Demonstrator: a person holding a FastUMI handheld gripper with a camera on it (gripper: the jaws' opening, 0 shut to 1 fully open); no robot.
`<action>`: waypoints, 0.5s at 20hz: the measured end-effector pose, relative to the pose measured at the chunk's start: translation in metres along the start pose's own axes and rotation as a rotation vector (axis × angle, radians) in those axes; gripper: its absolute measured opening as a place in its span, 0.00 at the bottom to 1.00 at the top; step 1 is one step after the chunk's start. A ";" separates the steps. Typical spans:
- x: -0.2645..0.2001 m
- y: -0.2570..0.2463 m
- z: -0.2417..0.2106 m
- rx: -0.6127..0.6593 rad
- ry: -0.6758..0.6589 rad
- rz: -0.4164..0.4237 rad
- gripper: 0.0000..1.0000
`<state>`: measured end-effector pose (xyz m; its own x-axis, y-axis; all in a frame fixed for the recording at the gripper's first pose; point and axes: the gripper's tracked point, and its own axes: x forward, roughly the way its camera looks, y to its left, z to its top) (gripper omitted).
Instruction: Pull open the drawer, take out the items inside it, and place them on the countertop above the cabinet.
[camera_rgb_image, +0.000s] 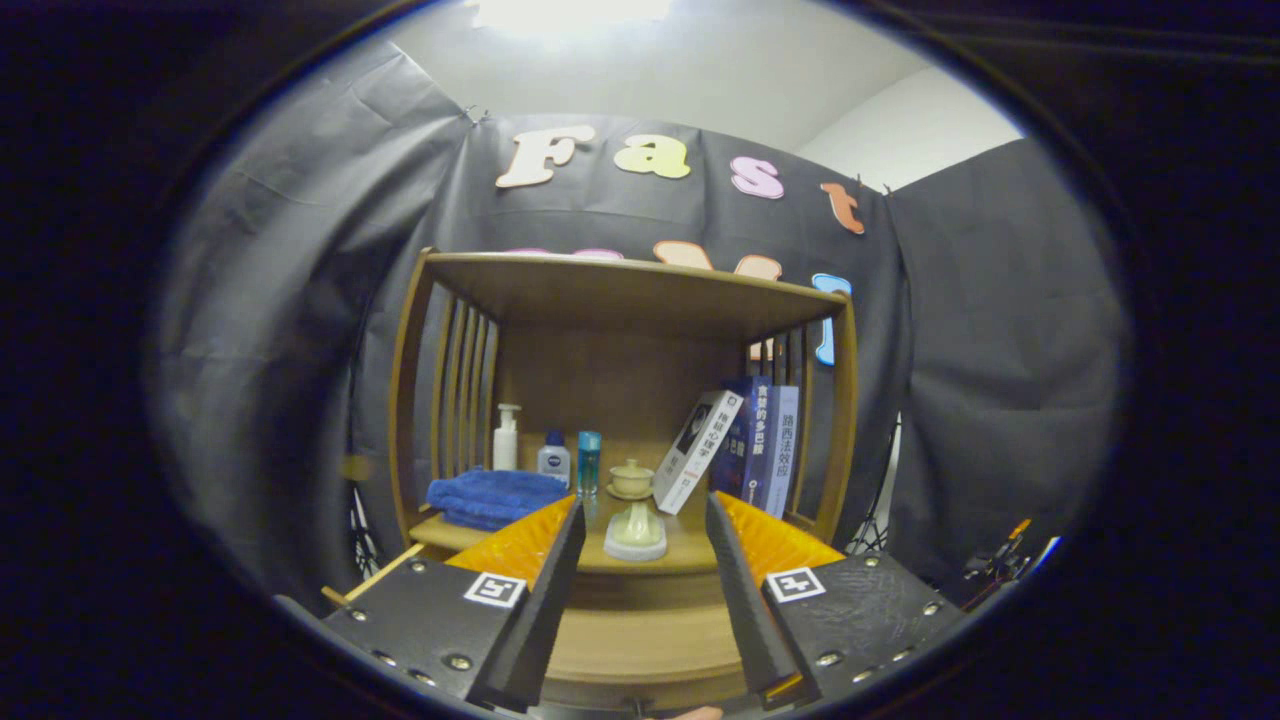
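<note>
One view, yours from the gripper (640, 520): jaws spread, holding nothing. Drawer (640, 640) sits below the countertop (690, 550), between your fingers, apparently shut. Approach step, I judge; next, drop lower and catch its front to pull.

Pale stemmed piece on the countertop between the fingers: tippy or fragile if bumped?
Probably both. The pale stemmed piece looks glazed ceramic, so likely brittle and slick. It narrows above a wider round foot, so a push up high could topple it. The claw is open, fingers either side in view, apparently short of it.
</note>
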<state>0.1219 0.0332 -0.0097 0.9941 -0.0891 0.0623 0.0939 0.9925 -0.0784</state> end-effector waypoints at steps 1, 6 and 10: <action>-0.010 0.002 -0.012 -0.005 0.018 0.013 0.73; -0.040 0.004 -0.053 0.013 0.082 0.039 0.73; -0.056 0.003 -0.091 0.049 0.145 0.043 0.73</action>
<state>0.0717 0.0335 -0.1037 0.9949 -0.0540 -0.0849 0.0516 0.9982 -0.0294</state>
